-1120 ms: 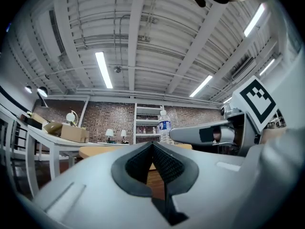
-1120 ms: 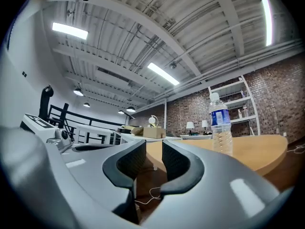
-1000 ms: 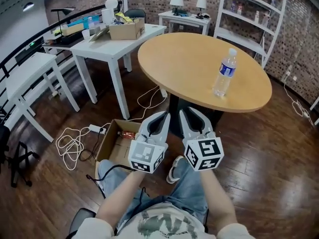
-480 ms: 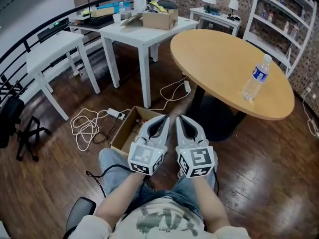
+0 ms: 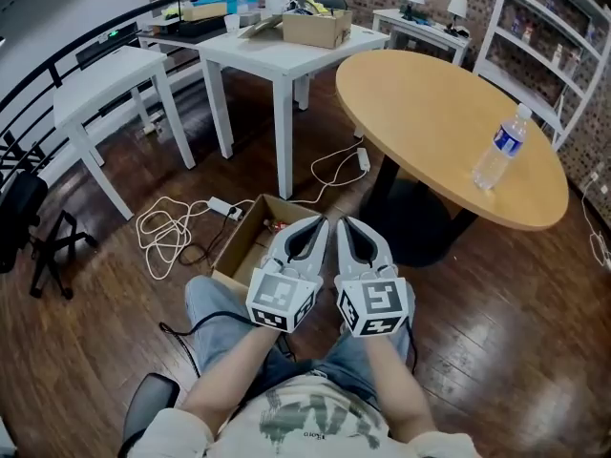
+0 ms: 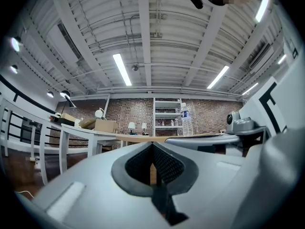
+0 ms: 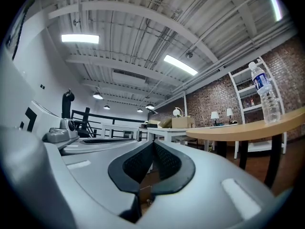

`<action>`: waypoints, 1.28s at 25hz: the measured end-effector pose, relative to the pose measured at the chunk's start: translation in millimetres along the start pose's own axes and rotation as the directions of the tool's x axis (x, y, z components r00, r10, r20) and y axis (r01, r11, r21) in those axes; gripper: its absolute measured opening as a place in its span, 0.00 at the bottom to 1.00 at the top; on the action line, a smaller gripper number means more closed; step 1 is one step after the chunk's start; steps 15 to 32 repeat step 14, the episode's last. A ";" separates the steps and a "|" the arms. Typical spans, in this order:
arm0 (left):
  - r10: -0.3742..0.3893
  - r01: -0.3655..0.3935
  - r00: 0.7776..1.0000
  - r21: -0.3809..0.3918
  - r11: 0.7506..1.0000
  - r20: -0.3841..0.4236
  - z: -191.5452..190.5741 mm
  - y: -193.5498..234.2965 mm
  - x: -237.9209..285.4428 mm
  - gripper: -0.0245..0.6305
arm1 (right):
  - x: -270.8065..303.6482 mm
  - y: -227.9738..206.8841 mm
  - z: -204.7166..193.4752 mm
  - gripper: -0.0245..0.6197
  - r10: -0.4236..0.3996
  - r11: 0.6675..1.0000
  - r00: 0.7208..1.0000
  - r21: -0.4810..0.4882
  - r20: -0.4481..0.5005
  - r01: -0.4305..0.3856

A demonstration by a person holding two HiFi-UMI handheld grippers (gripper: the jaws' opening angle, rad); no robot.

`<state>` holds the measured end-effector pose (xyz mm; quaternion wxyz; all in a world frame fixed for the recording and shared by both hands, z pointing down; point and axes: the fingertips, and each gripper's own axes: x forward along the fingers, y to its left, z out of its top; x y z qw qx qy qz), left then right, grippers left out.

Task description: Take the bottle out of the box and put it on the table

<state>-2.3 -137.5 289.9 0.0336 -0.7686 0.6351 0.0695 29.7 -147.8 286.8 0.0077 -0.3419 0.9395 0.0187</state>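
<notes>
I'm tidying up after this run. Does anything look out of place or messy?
The bottle stands upright on the round table, nothing spilled. The only untidy thing is the white cable lying in loose loops on the floor beside the open cardboard box.

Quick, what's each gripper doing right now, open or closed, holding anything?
Left gripper: closed, nothing between its jaws.
Right gripper: closed, holding nothing.

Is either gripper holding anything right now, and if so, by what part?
Nothing is held. The left gripper and the right gripper are both shut and empty; the bottle stands free on the table.
</notes>
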 end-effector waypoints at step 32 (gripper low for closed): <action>-0.034 0.034 0.999 -0.008 0.999 0.003 -0.5 -19.5 12.5 0.02 | -8.1 -15.6 -5.6 0.04 -0.021 1.000 1.000 0.008 -0.010 0.021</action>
